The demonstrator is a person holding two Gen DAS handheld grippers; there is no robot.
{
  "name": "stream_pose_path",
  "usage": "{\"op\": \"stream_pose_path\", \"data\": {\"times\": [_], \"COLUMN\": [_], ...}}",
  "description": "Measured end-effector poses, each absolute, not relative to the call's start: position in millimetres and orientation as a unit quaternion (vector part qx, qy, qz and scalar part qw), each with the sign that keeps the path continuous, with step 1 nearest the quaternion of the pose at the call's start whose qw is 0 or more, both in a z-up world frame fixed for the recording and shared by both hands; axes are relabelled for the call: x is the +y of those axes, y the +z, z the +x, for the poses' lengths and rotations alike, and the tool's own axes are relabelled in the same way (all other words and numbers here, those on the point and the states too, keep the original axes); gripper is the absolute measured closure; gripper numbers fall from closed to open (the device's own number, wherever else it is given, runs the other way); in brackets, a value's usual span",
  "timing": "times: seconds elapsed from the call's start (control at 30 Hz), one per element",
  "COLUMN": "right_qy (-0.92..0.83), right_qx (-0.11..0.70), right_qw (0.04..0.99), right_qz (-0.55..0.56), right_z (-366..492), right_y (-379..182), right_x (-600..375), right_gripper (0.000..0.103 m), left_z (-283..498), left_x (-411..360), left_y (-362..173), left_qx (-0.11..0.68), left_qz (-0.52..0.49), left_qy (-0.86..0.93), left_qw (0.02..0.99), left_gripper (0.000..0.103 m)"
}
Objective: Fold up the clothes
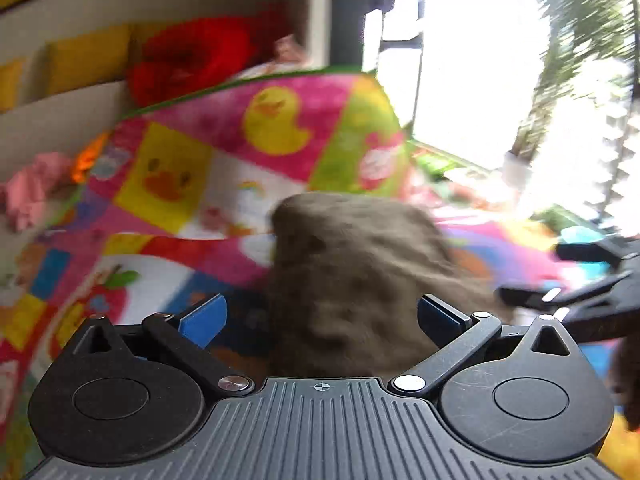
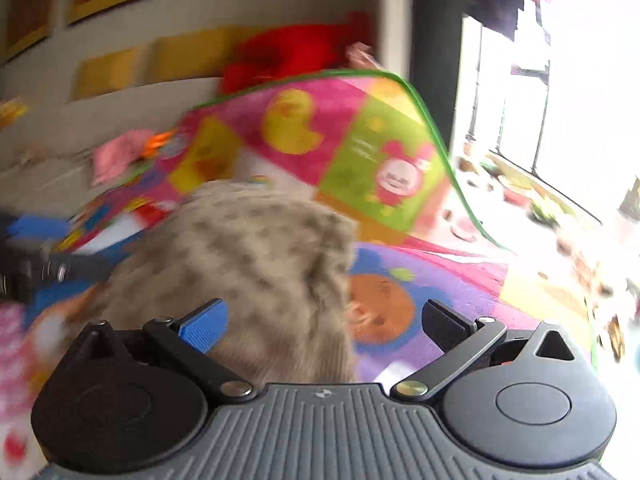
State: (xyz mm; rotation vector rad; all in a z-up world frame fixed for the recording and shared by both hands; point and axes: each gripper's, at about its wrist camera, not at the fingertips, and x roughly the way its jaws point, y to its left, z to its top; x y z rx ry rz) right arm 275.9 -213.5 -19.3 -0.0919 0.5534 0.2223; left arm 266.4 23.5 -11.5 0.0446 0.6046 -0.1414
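Two tools appear, one per wrist view, each with its blue-padded fingers spread wide and pinching nothing. Between the fingers of the left tool (image 1: 322,316) lies a grey-brown fuzzy garment (image 1: 352,272), running from 6 o'clock up toward the centre of the view. The right tool (image 2: 324,320) has the same spotted garment (image 2: 248,256) under its 9 o'clock finger, bunched into a rounded heap on a bright patchwork play mat (image 2: 420,280).

Handling, as a judgement: the cloth looks soft, light and limp, with a plush nap that should not slip; it would sag wherever unsupported, so a pinch at an outer edge or corner, one per tool, seems the sounder hold than the middle of the heap.

At 3 o'clock in the left view the dark right tool (image 1: 580,300) is partly cut off. Farther out, toward 12 o'clock, sit a duck print (image 1: 276,120) on the raised mat, a pink cloth (image 2: 116,156) and a red cushion (image 1: 192,56).

Motion blur hides seams, sleeves and hems; the garment's type and any folds cannot be told. The window (image 2: 580,80) is washed out.
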Motion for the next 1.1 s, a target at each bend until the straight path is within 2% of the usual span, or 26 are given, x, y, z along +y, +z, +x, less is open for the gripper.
{"op": "stream_pose_path", "data": {"times": [0.13,0.3,0.53,0.7,0.83,0.93,1.1], "right_qy": [0.109,0.11,0.111,0.105,0.096,0.09,0.108], "right_qx": [0.35,0.342,0.318,0.317,0.323,0.327,0.34], "right_qw": [0.929,0.933,0.939,0.939,0.939,0.939,0.933], "right_qz": [-0.059,-0.026,-0.074,-0.08,-0.069,-0.061,-0.054], "right_z": [311,295,237,193,162,140,151], "right_y": [-50,-49,-39,-41,-49,-54,-60], "right_x": [-206,-220,-225,-233,-242,-248,-247], "right_gripper": [0.0,0.0,0.0,0.0,0.0,0.0,0.0], "left_z": [270,252,226,158,123,119,128], "left_x": [21,20,19,16,3,-7,-15], "left_y": [-20,-21,-23,-30,-41,-46,-58], "left_qx": [0.322,0.332,0.345,0.329,0.324,0.33,0.323], "left_qz": [0.029,0.018,0.003,-0.015,-0.007,0.009,0.043], "left_qy": [-0.063,-0.069,-0.076,-0.119,-0.089,-0.067,-0.033], "left_qw": [0.944,0.941,0.936,0.937,0.942,0.942,0.945], "left_gripper": [0.0,0.0,0.0,0.0,0.0,0.0,0.0]}}
